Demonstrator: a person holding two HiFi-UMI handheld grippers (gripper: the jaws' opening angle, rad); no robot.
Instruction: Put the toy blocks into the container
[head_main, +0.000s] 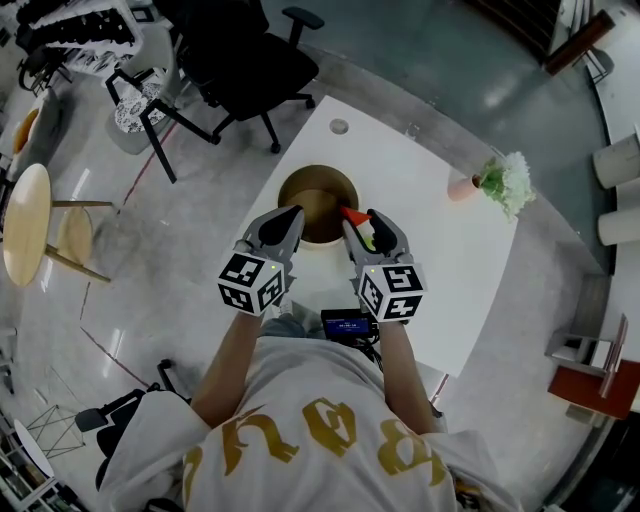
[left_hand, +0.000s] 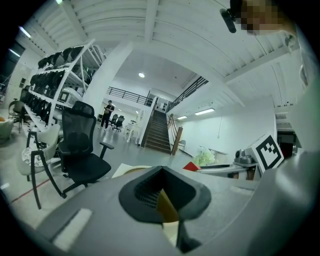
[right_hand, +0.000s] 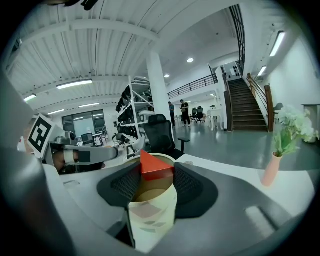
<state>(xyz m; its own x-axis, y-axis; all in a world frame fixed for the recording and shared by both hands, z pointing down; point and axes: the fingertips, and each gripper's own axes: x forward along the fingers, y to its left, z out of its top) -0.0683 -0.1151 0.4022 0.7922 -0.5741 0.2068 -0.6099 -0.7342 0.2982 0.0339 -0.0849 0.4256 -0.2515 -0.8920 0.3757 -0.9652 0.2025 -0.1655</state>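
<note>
A round container (head_main: 300, 181), cream outside and brown inside, stands on the white table (head_main: 450, 290). My right gripper (head_main: 362, 217) is shut on a red triangular block (head_main: 353, 214), which hangs at the container's right rim. In the right gripper view the red block (right_hand: 156, 165) sits between the black pads (right_hand: 125, 186), right over the container (right_hand: 151, 220). My left gripper (head_main: 293, 214) is shut and holds nothing, its tip at the container's near left rim. Below that gripper's (left_hand: 161, 172) closed tips, the container (left_hand: 168, 210) shows through the gap between its fingers. The red block (left_hand: 191, 166) also shows to the right.
A pink vase (head_main: 462, 187) with white and green flowers (head_main: 507, 181) stands at the table's far right. A small round cap (head_main: 339, 126) lies near the far edge. A black office chair (head_main: 245, 60) and a wooden stool (head_main: 25, 225) stand on the floor beyond and to the left.
</note>
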